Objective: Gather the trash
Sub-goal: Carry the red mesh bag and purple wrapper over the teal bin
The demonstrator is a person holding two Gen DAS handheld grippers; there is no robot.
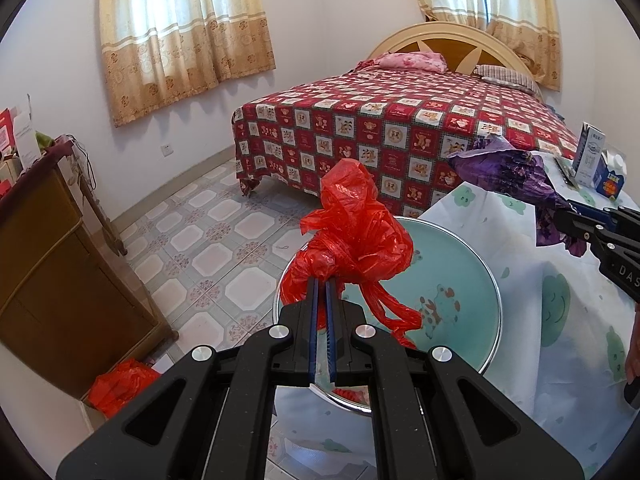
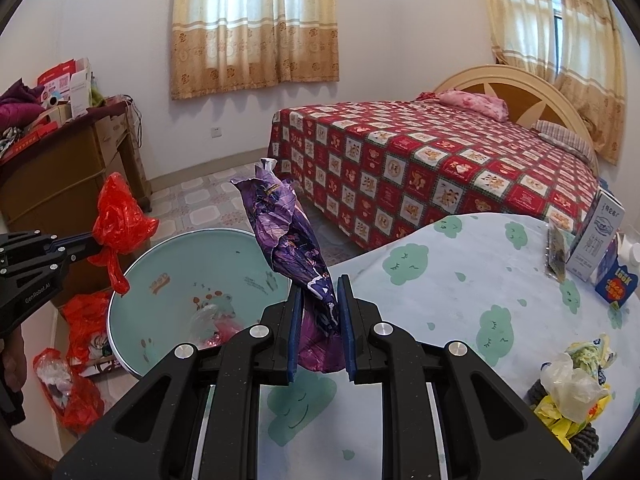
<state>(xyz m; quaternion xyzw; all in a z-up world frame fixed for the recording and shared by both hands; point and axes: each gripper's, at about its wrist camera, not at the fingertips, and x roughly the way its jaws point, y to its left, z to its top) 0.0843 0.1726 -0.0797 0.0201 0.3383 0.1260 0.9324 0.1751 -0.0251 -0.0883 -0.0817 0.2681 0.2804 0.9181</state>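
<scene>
Red plastic bag [image 1: 352, 232]: thin, crinkled, glossy film, knotted into a loose bunch with twisted tails trailing at 5 o'clock. Pinched at its lower edge by the left gripper [image 1: 322, 280], whose blue ribbed pads are pressed almost together on the film. It hangs above the bin [image 1: 472, 264]. The right wrist view shows the same gripper [image 2: 94, 242] at 9 o'clock; its black body reads "GenRobot.AI".

Purple wrapper [image 2: 292, 240]: crumpled printed foil, cone-shaped, standing up at 12 o'clock from the right gripper [image 2: 318, 284], whose blue pads clamp its narrow lower end. It is held over the table edge, just beside the bin. In the left wrist view that gripper [image 1: 570, 210] enters from 3 o'clock, with the letters "DAS" legible on its body.

Bin: round, pale teal inside, metallic rim, cartoon frog print; clear and pink scraps [image 2: 212, 326] lie at the bottom.

Table [image 2: 460, 264]: covered in white cloth with green smiling cloud shapes. At 3 o'clock stand a white and blue carton [image 2: 592, 240] with unreadable script and a blue box [image 2: 614, 284] marked "LOOK". At 4 o'clock, a heap of yellow wrappers and clear film [image 2: 572, 392] rests on a dark coiled mat.

Floor: patterned octagonal tiles; more red bags [image 2: 80, 352] at 8 o'clock.

Bed [image 2: 420, 160]: red checked spread with bear panels, curved wooden headboard.
</scene>
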